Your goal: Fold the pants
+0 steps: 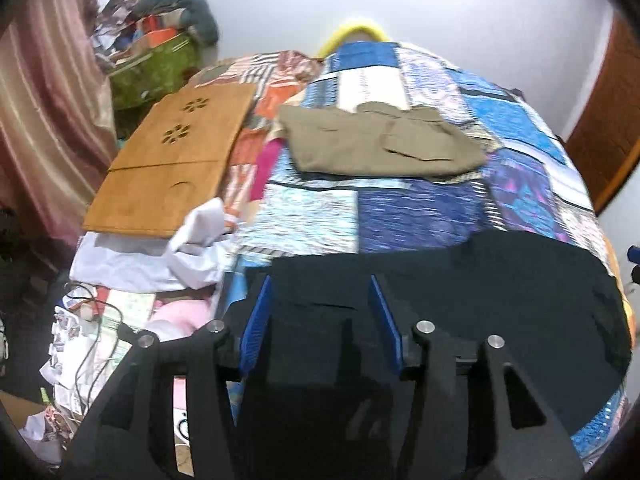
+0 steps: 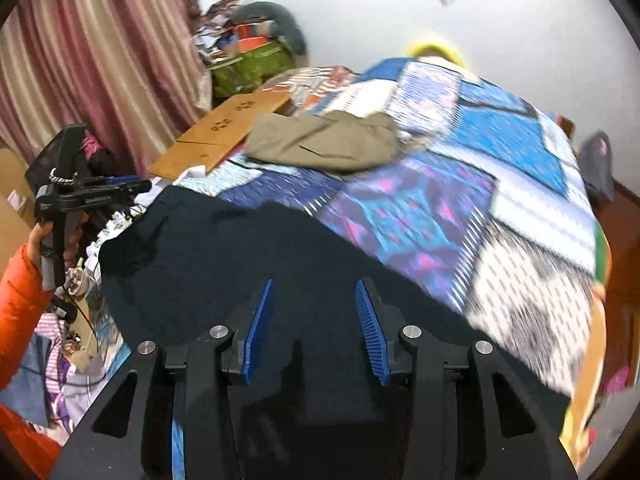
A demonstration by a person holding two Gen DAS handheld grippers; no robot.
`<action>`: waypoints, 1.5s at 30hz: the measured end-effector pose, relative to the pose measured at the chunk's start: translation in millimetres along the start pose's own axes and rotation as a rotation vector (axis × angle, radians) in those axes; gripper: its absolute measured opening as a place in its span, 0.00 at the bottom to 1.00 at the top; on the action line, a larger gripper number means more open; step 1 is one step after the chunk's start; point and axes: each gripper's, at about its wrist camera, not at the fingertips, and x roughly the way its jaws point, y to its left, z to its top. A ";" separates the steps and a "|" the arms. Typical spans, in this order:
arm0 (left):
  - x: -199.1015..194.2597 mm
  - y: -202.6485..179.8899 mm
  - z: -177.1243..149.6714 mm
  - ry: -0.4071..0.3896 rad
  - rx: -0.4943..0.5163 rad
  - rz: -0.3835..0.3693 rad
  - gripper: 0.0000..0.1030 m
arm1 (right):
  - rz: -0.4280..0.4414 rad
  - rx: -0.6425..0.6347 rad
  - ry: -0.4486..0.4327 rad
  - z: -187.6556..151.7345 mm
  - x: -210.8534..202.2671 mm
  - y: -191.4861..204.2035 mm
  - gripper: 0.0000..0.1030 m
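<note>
A bed (image 1: 420,208) under a blue patchwork quilt fills a cluttered room with a white wall and pink curtains. The dark pants (image 1: 500,280) lie spread flat along the bed's near edge, beneath both tools. The left hand-held gripper (image 1: 322,320) hangs over their left end with its jaws partly open and nothing pinched; the right hand-held gripper (image 2: 316,328) hovers over the same cloth, also partly open and empty.

This looks like the stage between folds: the cloth lies released, and the next move calls for closing on an edge or corner of it and carrying that across without dragging the layer beneath.

A khaki garment (image 1: 380,144), apparently already folded, sits toward the bed's far edge, well apart. A wooden lap tray (image 1: 172,172), white cloth (image 1: 192,248) and cables crowd the bed's left edge, near the pants, and could snag.
</note>
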 end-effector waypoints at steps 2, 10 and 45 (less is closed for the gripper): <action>13.5 12.5 2.8 0.023 -0.013 0.001 0.49 | 0.026 -0.034 0.014 15.9 20.2 8.3 0.38; 72.0 33.1 8.3 0.142 -0.075 -0.090 0.49 | 0.093 -0.124 0.130 58.9 108.5 28.0 0.38; 7.9 44.2 16.1 -0.003 -0.049 -0.020 0.27 | 0.089 -0.214 0.209 87.0 150.4 56.2 0.45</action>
